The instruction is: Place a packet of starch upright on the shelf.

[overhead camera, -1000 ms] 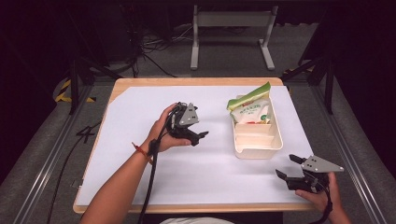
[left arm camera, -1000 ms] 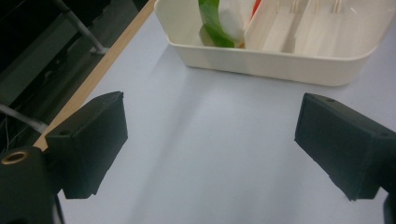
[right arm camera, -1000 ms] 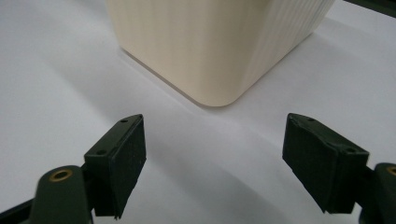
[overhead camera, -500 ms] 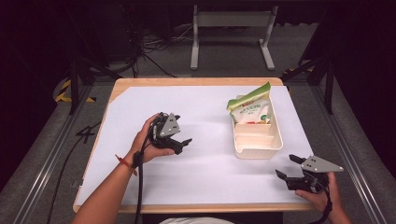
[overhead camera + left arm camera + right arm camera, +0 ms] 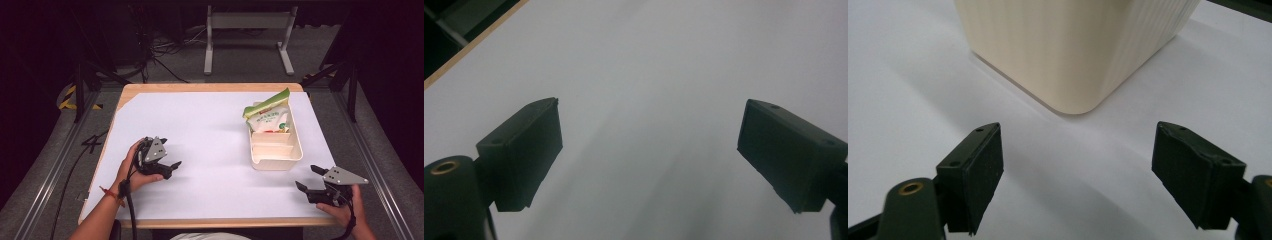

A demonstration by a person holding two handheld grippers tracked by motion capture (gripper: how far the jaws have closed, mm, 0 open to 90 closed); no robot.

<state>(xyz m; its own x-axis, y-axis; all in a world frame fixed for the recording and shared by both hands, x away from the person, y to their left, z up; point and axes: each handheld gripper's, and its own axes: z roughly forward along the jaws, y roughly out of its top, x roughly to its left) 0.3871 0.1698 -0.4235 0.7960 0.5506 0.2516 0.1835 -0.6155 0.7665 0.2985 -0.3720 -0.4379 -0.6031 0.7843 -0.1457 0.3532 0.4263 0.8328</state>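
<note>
A cream divided tray (image 5: 295,156) stands right of the table's middle, and a green and white snack bag (image 5: 268,116) leans in its far compartment. My left gripper (image 5: 173,169) rests low over the white table cover at the near left, open, with nothing between its jaws (image 5: 651,150). My right gripper (image 5: 309,178) sits near the front right edge, open and empty, pointing at the tray's near corner (image 5: 1075,65), which is a short way ahead of it.
The white cover (image 5: 200,130) lies over a wooden table (image 5: 210,87). Beyond the far edge stand a metal frame (image 5: 247,30) and cables on the floor. Dark rails run along both sides of the table.
My left gripper has drawn back from near the table's middle toward the near left edge. The right gripper, the tray and the bag have stayed put.
</note>
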